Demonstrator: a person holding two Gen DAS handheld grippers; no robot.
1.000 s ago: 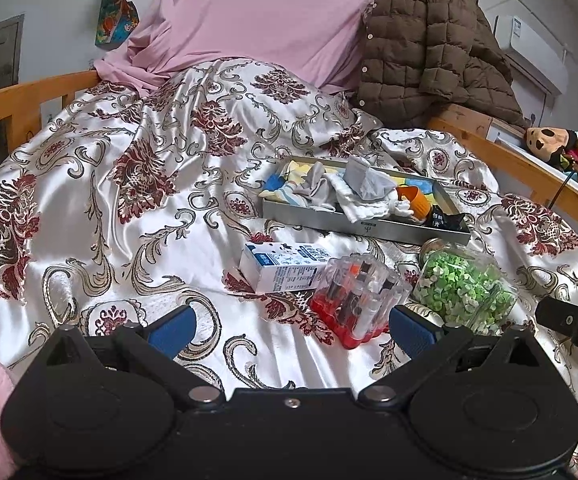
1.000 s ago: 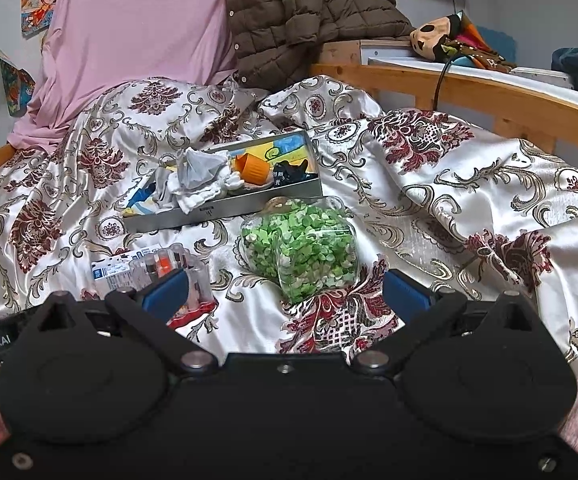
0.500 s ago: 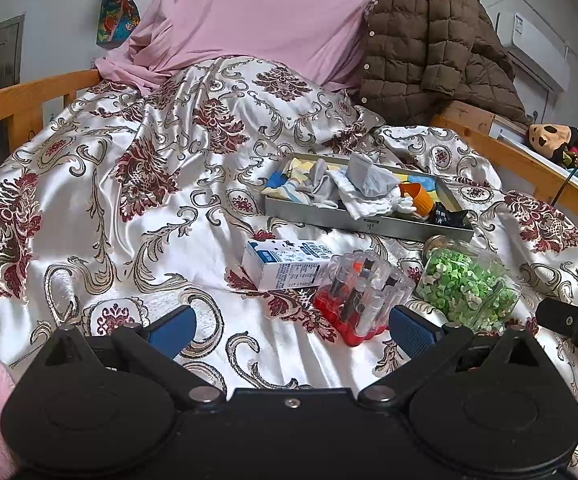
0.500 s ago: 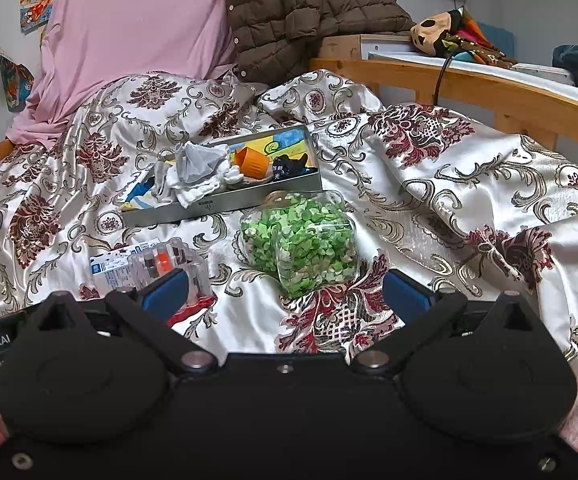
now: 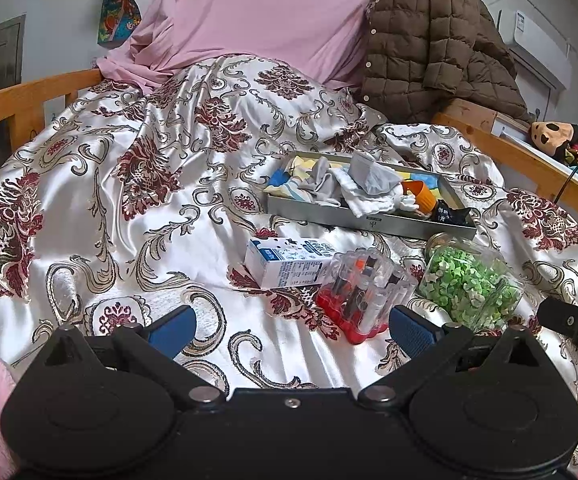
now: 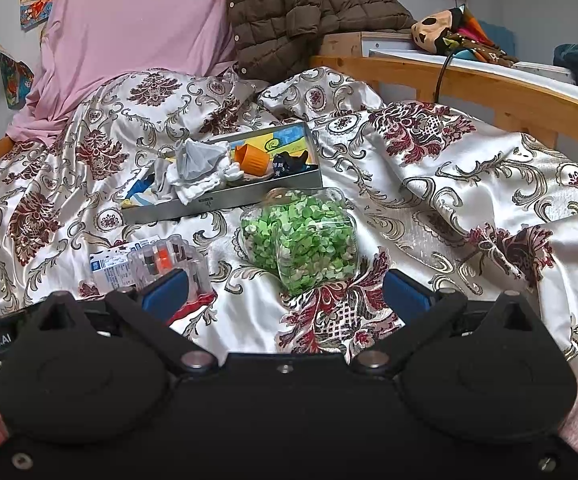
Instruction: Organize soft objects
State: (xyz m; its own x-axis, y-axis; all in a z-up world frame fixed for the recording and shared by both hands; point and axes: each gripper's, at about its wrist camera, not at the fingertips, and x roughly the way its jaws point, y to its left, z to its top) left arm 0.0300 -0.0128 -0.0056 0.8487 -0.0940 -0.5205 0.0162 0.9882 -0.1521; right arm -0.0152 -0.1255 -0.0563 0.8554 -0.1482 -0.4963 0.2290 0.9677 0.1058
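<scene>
A shallow metal tray (image 5: 369, 226) (image 6: 225, 204) lies on the patterned bedspread, holding grey and white cloths (image 5: 363, 184) (image 6: 197, 168), an orange piece (image 5: 421, 194) (image 6: 251, 158) and a black packet (image 5: 449, 214) (image 6: 289, 162). In front of it lie a milk carton (image 5: 289, 262) (image 6: 111, 266), a clear case of red-based tubes (image 5: 363, 296) (image 6: 169, 260) and a clear jar of green bits (image 5: 469, 280) (image 6: 305, 240). My left gripper (image 5: 291, 326) is open low over the bedspread, near the tube case. My right gripper (image 6: 285, 288) is open just in front of the green jar. Neither holds anything.
A pink sheet (image 5: 273, 12) and a brown quilted jacket (image 5: 429, 40) pile up at the bed's head. Wooden rails (image 5: 21, 96) (image 6: 469, 84) run along both sides. A plush toy (image 6: 449, 28) rests on the ledge beyond the right rail. Bare bedspread (image 5: 109, 200) stretches to the left.
Both grippers have drifted slightly; the objects sit a little lower in both views. Nothing was picked up or released.
</scene>
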